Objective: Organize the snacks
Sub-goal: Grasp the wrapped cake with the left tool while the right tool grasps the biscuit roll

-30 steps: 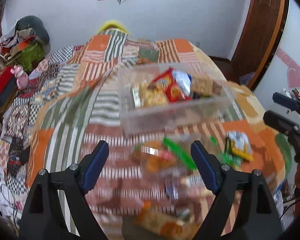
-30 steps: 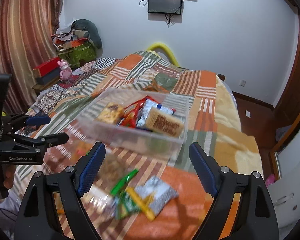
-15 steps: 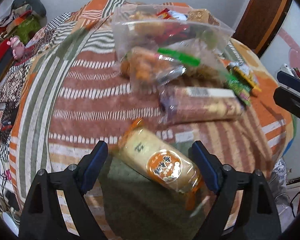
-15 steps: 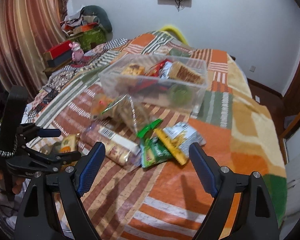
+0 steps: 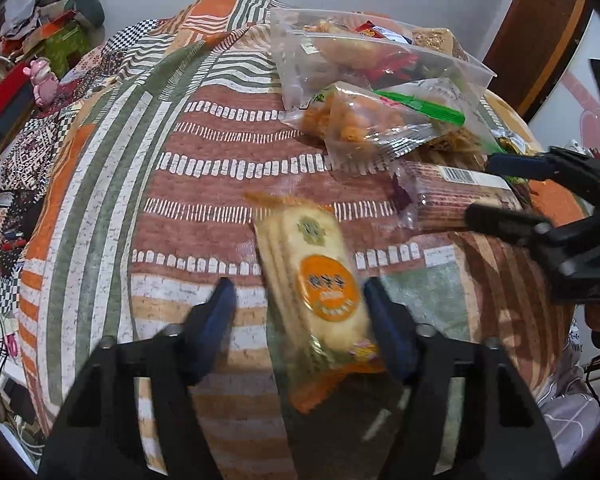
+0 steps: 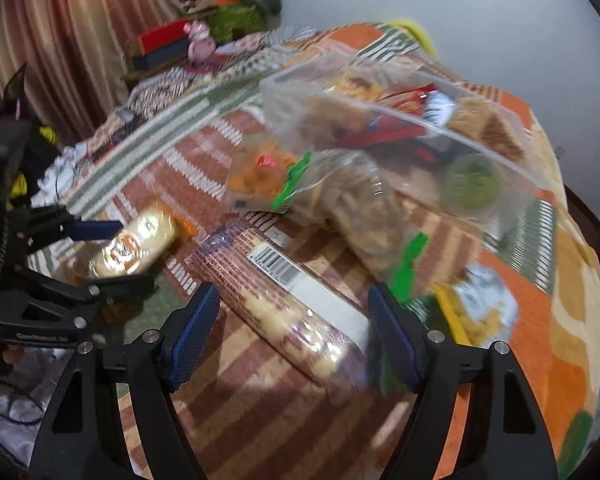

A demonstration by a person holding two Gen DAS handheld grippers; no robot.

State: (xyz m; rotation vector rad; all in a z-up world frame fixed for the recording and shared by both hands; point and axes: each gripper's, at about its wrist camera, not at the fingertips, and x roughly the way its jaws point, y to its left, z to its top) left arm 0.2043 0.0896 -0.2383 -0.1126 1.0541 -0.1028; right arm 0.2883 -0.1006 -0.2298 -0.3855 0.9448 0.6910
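Note:
An orange-labelled cracker pack (image 5: 316, 280) lies on the patchwork bedspread (image 5: 204, 184) between the open fingers of my left gripper (image 5: 300, 312); it also shows in the right wrist view (image 6: 134, 246). A long purple biscuit roll (image 6: 284, 300) lies between the open fingers of my right gripper (image 6: 294, 334), and shows in the left wrist view (image 5: 452, 196). A clear plastic bin (image 5: 364, 56) holding several snacks sits behind. Two clear snack bags (image 5: 364, 124) lie in front of it.
A small yellow and silver snack packet (image 6: 480, 312) lies right of the roll. A side table with a red box (image 6: 160, 44) and pink toy (image 6: 200, 44) stands left of the bed. A wooden door (image 5: 536, 48) is at right.
Both grippers have dropped lower and closer to the bed. The left now straddles the cracker pack, which has turned upright in view. The right has come over the biscuit roll.

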